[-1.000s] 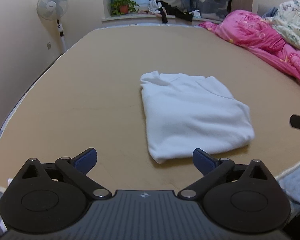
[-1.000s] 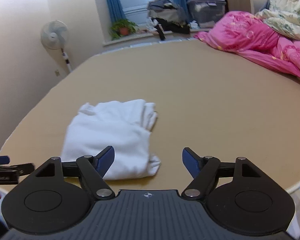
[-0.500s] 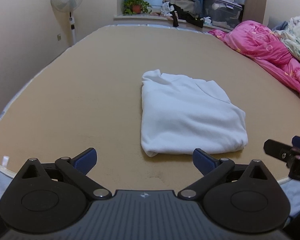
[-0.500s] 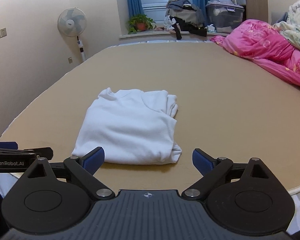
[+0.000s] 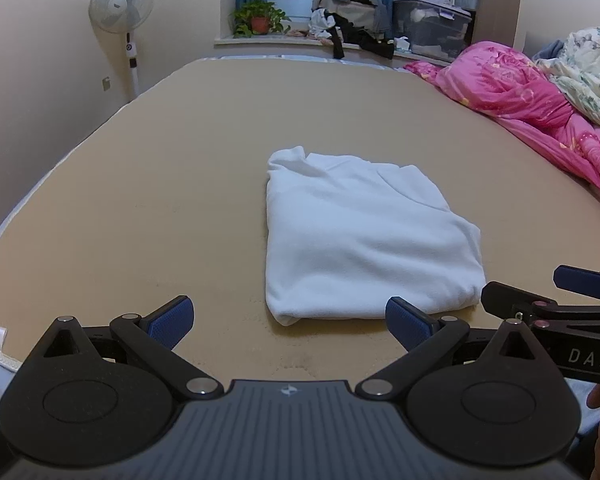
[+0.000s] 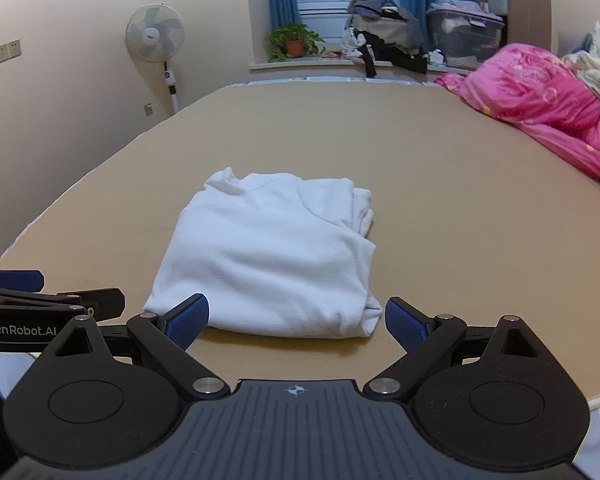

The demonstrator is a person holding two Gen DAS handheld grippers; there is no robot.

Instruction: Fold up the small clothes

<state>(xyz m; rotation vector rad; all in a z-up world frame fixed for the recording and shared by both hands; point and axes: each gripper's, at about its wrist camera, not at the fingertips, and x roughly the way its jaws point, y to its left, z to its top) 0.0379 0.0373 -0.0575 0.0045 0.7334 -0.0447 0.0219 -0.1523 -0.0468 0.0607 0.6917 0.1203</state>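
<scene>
A white garment (image 5: 364, 236) lies folded into a neat rectangle on the tan bed surface (image 5: 180, 184); it also shows in the right wrist view (image 6: 272, 256). My left gripper (image 5: 288, 320) is open and empty, held back just short of the garment's near edge. My right gripper (image 6: 296, 316) is open and empty, also just short of the near edge. Each gripper shows at the side of the other's view, the right one (image 5: 556, 304) and the left one (image 6: 32, 296).
A pink quilt (image 5: 532, 108) and a floral blanket (image 5: 584, 68) are heaped along the right side. A standing fan (image 5: 122, 12), a potted plant (image 5: 260, 20), piled clothes (image 5: 348, 4) and a storage bin (image 5: 432, 28) stand beyond the far edge.
Both grippers have drawn back toward the near edge and turned to face the garment squarely. The garment has not moved. Each gripper has come into the other's view.
</scene>
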